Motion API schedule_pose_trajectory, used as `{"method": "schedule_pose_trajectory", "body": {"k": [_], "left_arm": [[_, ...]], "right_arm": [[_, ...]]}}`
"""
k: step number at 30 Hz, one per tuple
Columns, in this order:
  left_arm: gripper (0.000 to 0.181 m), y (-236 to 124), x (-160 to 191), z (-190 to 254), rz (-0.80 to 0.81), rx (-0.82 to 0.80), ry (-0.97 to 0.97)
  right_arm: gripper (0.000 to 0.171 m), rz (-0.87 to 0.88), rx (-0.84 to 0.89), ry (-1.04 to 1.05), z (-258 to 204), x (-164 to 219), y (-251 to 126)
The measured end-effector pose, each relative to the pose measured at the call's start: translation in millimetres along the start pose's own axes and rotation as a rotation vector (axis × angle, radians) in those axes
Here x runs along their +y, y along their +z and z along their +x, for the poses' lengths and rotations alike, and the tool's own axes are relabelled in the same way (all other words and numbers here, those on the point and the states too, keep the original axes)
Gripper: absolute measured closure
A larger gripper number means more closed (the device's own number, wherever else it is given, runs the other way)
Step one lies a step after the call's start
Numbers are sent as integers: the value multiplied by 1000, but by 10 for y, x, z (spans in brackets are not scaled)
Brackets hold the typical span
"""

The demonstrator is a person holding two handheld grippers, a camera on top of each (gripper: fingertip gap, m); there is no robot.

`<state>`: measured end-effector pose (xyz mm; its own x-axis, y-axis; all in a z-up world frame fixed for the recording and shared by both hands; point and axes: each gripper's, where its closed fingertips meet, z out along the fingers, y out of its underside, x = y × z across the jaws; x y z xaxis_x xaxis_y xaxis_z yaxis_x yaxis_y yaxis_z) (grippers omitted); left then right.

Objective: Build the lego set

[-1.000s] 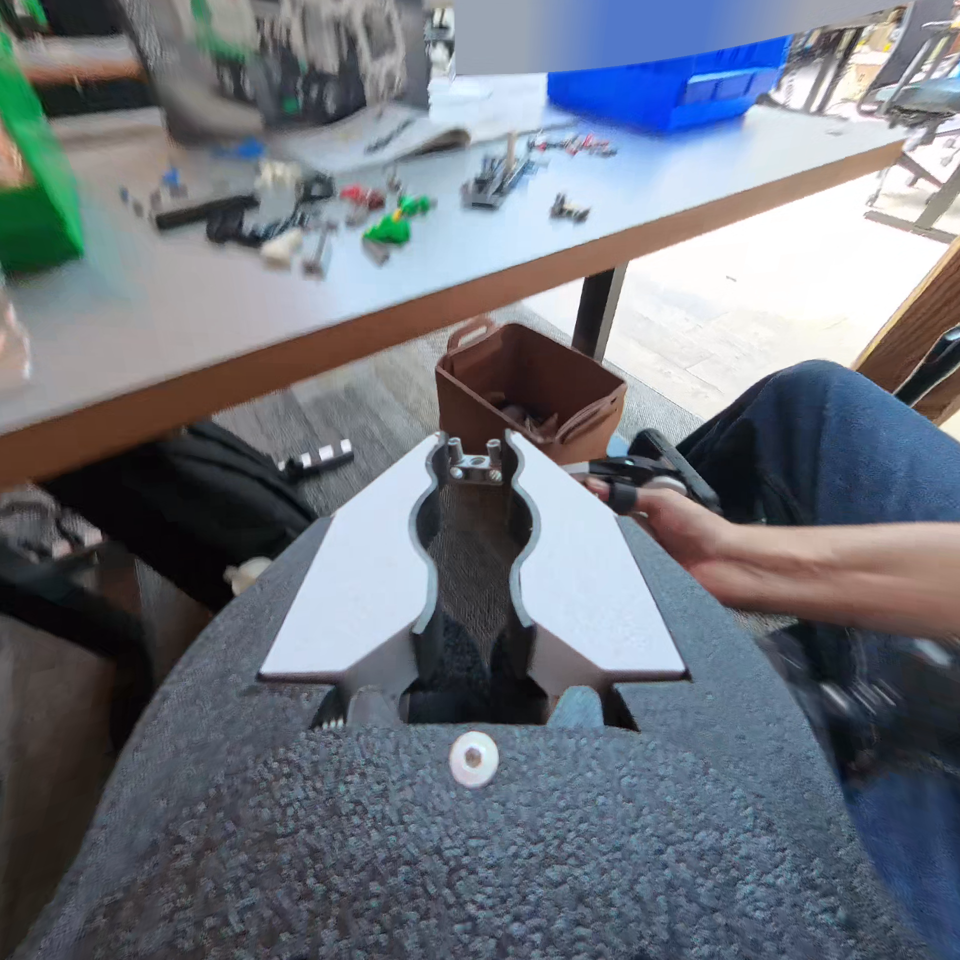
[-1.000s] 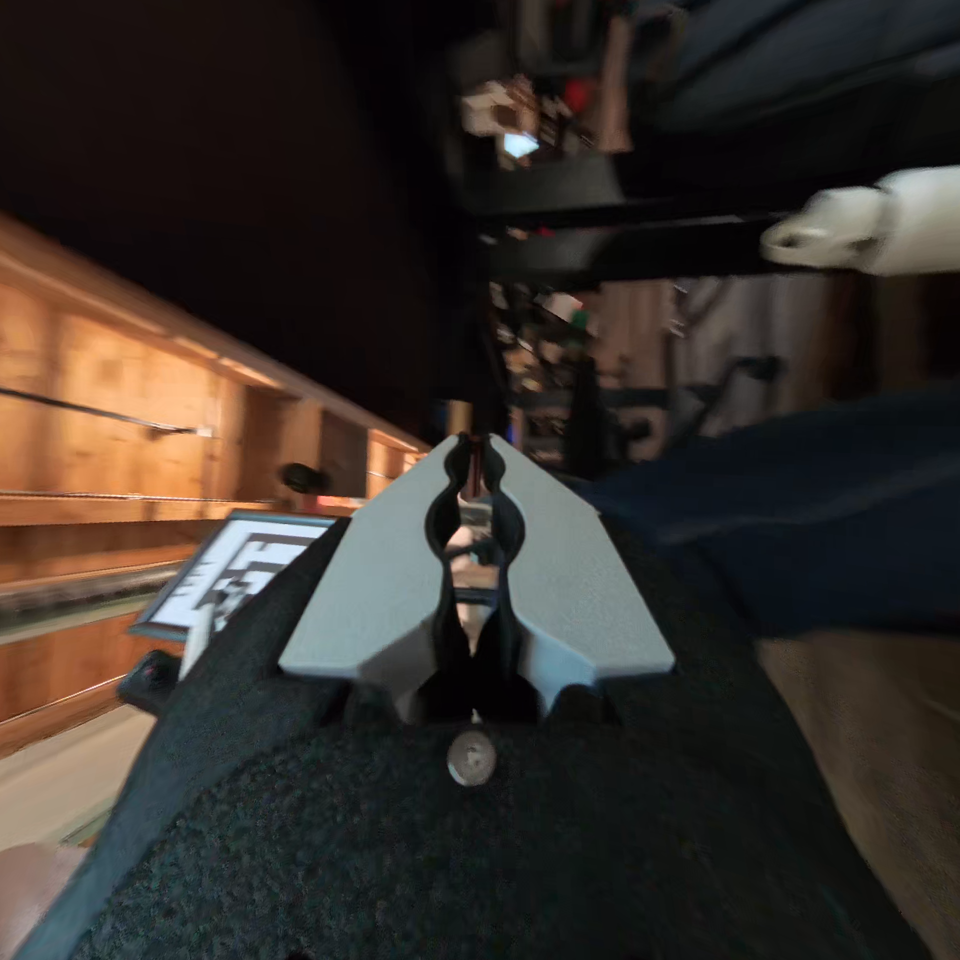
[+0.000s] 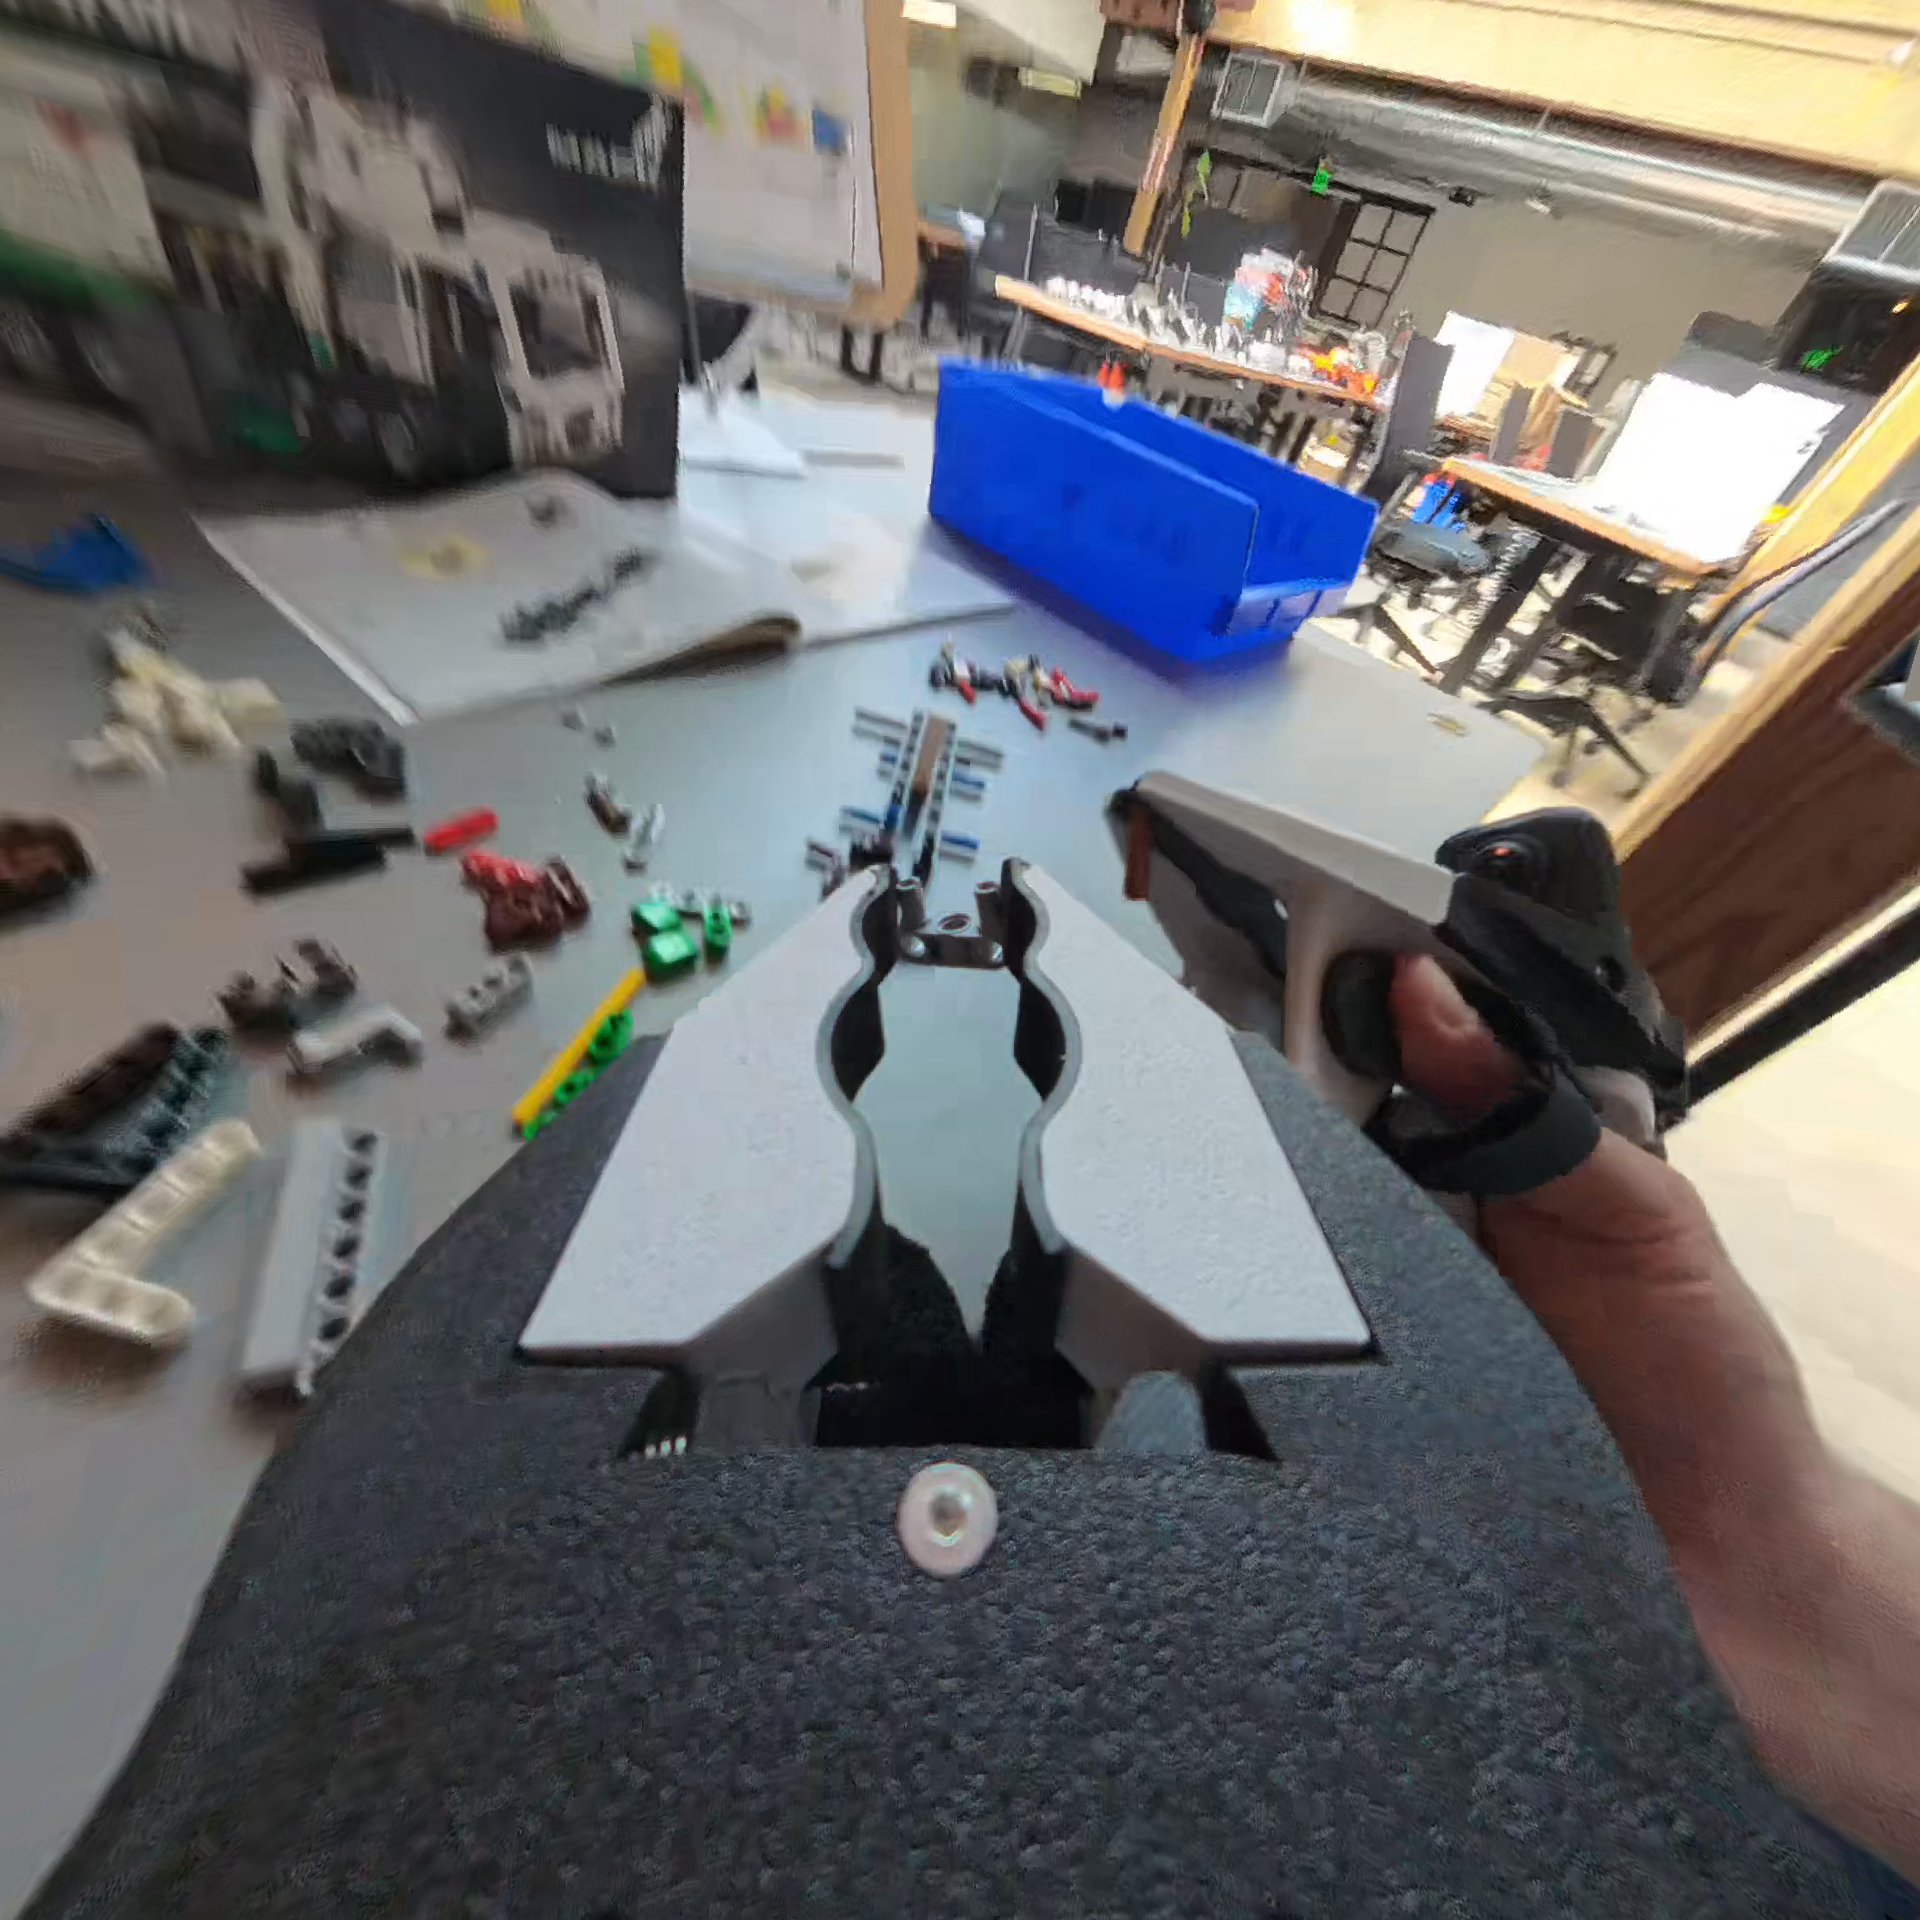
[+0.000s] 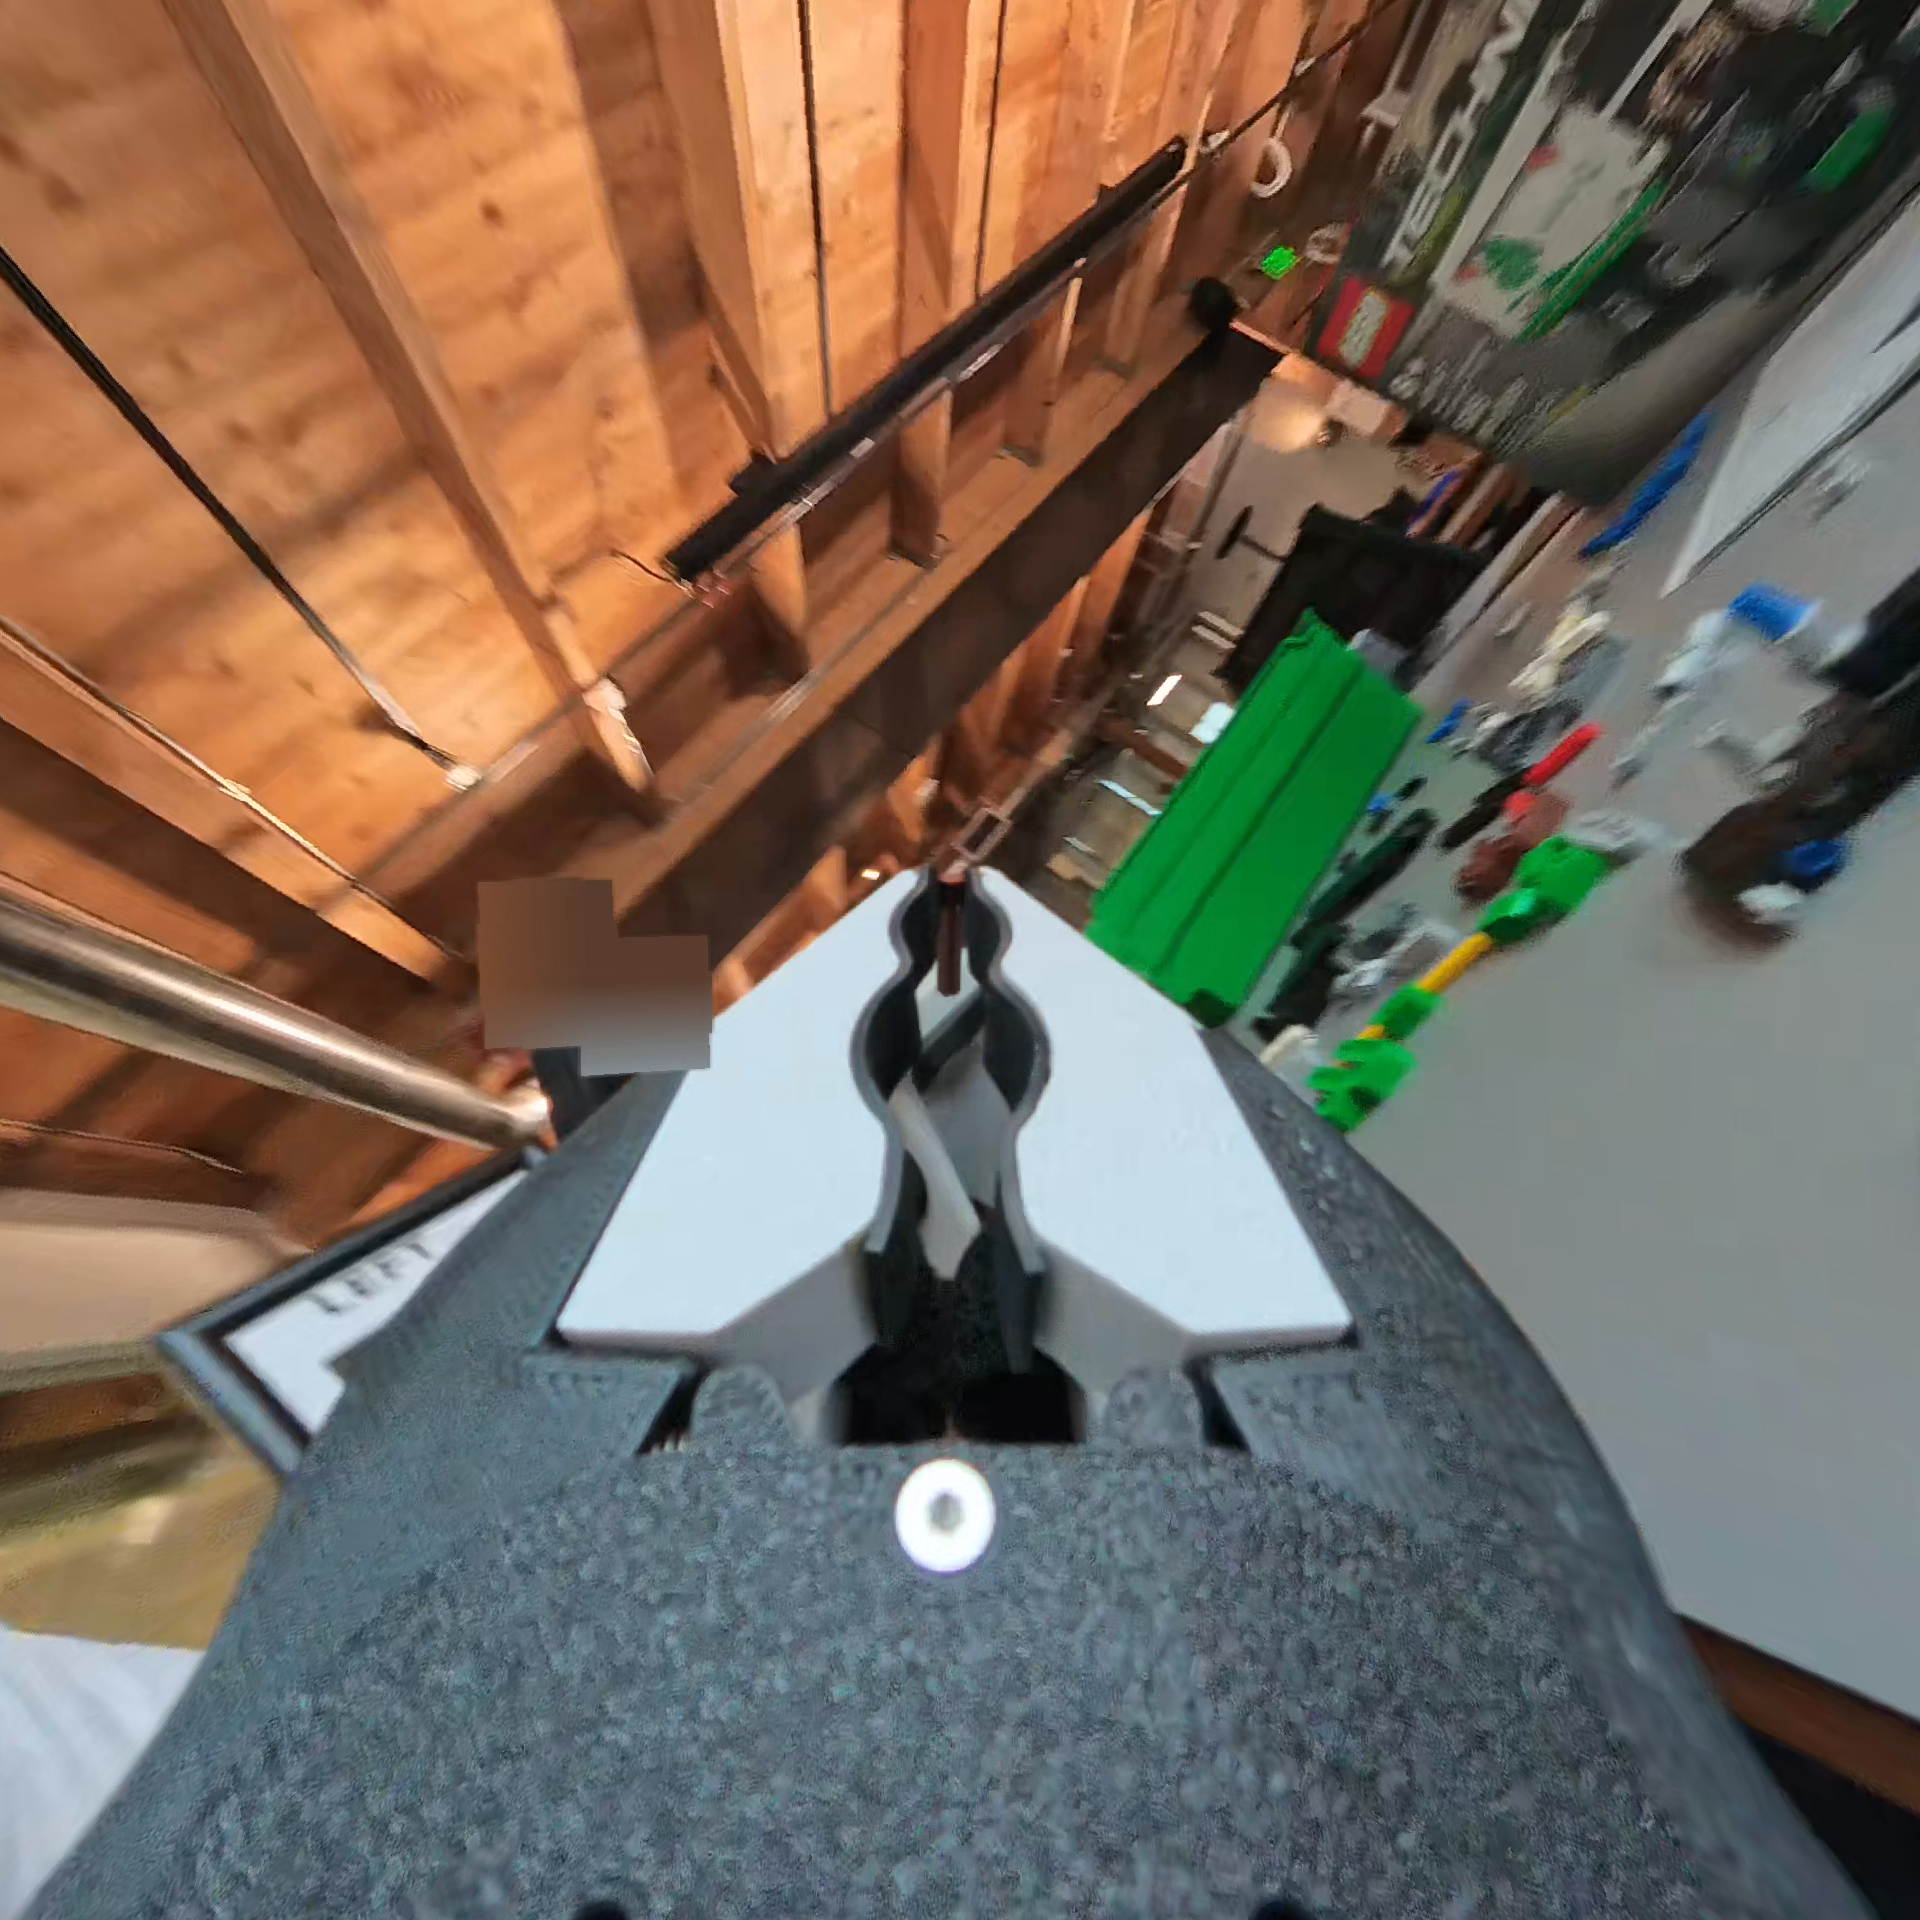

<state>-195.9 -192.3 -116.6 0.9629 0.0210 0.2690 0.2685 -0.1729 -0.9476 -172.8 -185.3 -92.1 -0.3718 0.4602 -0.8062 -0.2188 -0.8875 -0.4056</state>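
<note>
Left wrist view: the left hand-held gripper hangs above the grey worktop, its two pale fingers pinching a small dark grey lego connector piece crosswise at their tips. Just to its right, the right hand-held gripper shows from the side, carried by the person's right hand, with a small dark reddish-brown piece at its tip.

On the worktop beyond the tips lies a part-built grey lego frame with pins sticking out on both sides, and farther back a cluster of red and black small parts. To the left are green pieces, a yellow axle with green connectors, dark red parts and, nearest the camera, long pale grey beams. An open instruction booklet lies behind them, with the lego set's dark box standing upright at its back. A blue bin sits to the right of the booklet. Much of the left side is blurred.

Right wrist view: the camera is tilted steeply, showing wooden ceiling joists and the worktop along the right. The right hand-held gripper has its fingers pressed nearly together on a thin dark brown lego pin at their tips. A green bin stands beyond, with the yellow axle and green connectors beside it.
</note>
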Motion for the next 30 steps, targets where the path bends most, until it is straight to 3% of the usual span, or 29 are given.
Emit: {"method": "schedule_pose_trajectory", "body": {"k": [2,6,9,14,18,23,27,30], "left_arm": [[163,79,358,-154,-157,-45,-17],[163,165,747,-206,-443,-145,433],[162,234,828,-157,-626,-98,583],[162,308,839,-133,-765,-33,583],[157,316,721,-69,-712,-44,607],[154,243,119,568,-330,148,397],[159,142,-149,571,-177,9,546],[175,58,-205,613,-143,-49,649]], "right_arm": [[170,-32,115,-184,183,-113,-103],[170,-171,235,-474,411,-373,-5],[170,-273,211,-437,412,-383,106],[170,-414,217,-479,318,-265,35],[171,-334,63,-177,151,-328,-18],[171,-266,-53,-19,-96,-371,-44],[171,-268,-87,47,-230,-240,-48],[170,-262,-94,76,-283,-152,-61]]}}
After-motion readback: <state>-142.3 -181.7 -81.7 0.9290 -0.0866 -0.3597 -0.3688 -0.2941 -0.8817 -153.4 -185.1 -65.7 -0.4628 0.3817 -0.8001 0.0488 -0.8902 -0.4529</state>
